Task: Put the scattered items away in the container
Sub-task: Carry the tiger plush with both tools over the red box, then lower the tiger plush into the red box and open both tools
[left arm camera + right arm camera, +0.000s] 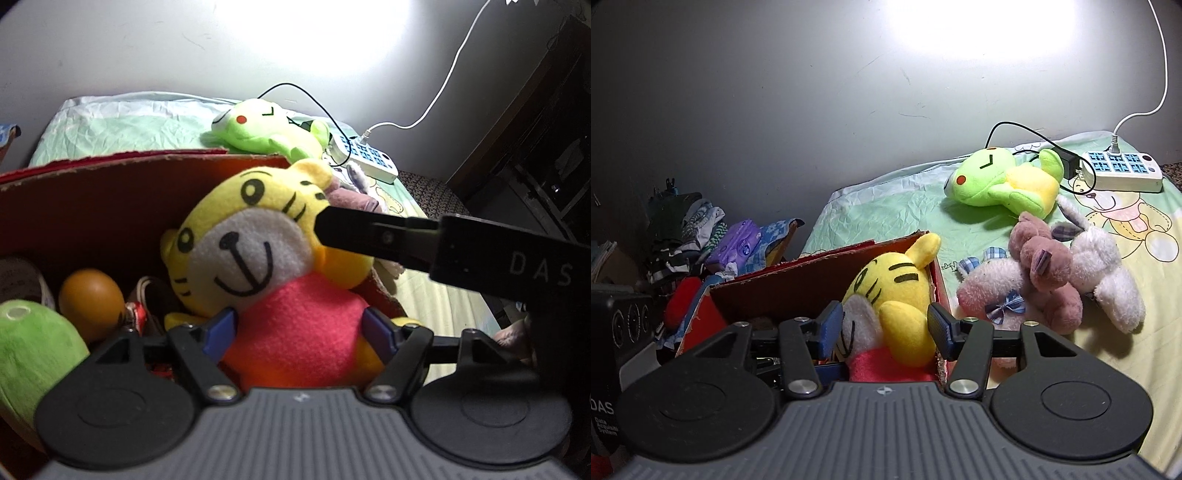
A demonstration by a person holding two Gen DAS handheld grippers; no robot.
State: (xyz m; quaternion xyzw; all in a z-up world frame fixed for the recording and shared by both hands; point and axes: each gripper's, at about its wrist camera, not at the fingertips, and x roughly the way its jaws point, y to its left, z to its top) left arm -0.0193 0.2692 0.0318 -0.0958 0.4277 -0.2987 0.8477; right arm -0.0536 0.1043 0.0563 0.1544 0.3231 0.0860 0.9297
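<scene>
A yellow tiger plush point(255, 240) with a red body sits in the red cardboard box point(110, 192). My left gripper point(301, 332) is shut on its red body. My right gripper point(882, 325) is closed around the tiger's head point(897, 291) from the side; one of its fingers point(354, 232) shows against the tiger's cheek in the left wrist view. The box point(798, 280) also holds a brown egg-shaped toy point(90, 302) and a green plush point(33, 350). A green frog plush point(1001, 181) and a pink and white plush pile point(1052, 280) lie on the bed.
A white power strip point(1123, 170) with cables lies at the bed's far corner. A heap of clothes and packets point(713, 243) stands left of the box. The wall runs behind the bed. Dark furniture point(546, 129) stands on the right.
</scene>
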